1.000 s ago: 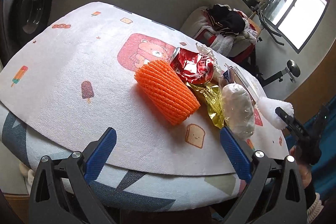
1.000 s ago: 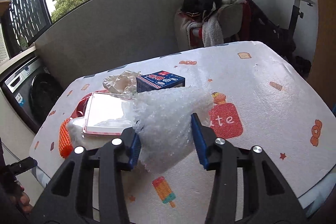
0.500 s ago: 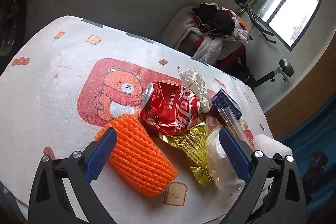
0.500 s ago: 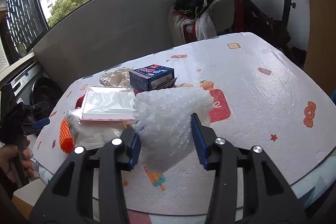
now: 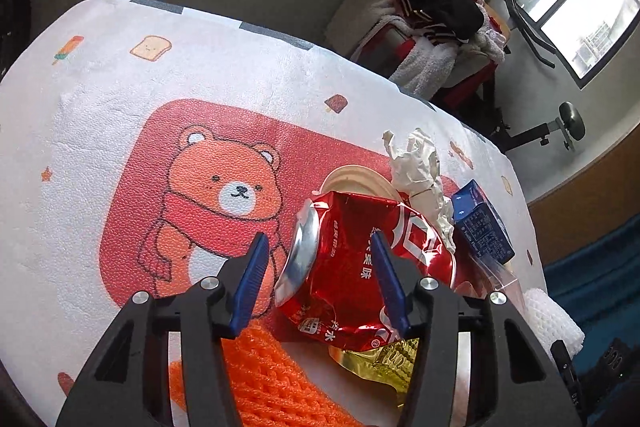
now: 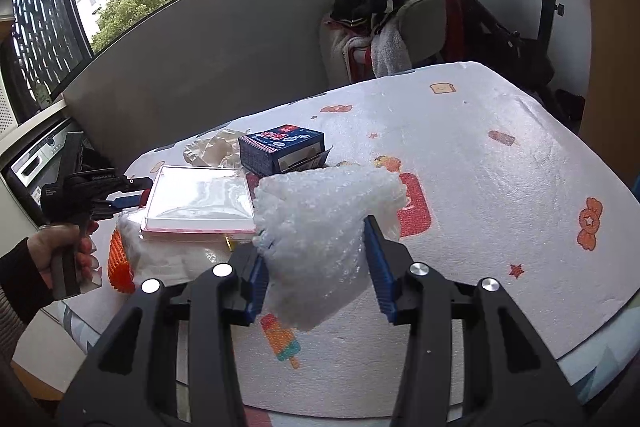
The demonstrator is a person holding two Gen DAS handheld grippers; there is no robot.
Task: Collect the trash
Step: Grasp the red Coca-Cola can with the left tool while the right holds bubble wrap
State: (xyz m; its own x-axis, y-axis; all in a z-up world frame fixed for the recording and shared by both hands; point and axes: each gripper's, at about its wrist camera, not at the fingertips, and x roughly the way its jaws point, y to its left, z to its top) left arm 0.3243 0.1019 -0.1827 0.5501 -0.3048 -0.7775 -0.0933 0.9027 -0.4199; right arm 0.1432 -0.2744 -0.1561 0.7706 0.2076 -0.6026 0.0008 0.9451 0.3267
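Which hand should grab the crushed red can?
Left. Its tongs are closing around the crushed red can, apparently not gripping yet, while the right tongs already hold bubble wrap.

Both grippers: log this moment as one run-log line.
left gripper: closing around crushed red can, no firm grip visible | right gripper: shut on bubble wrap | rest of trash on table

L gripper (image 5: 318, 277) jaws closing, angled down; R gripper (image 6: 316, 261) clamped, tilted down.
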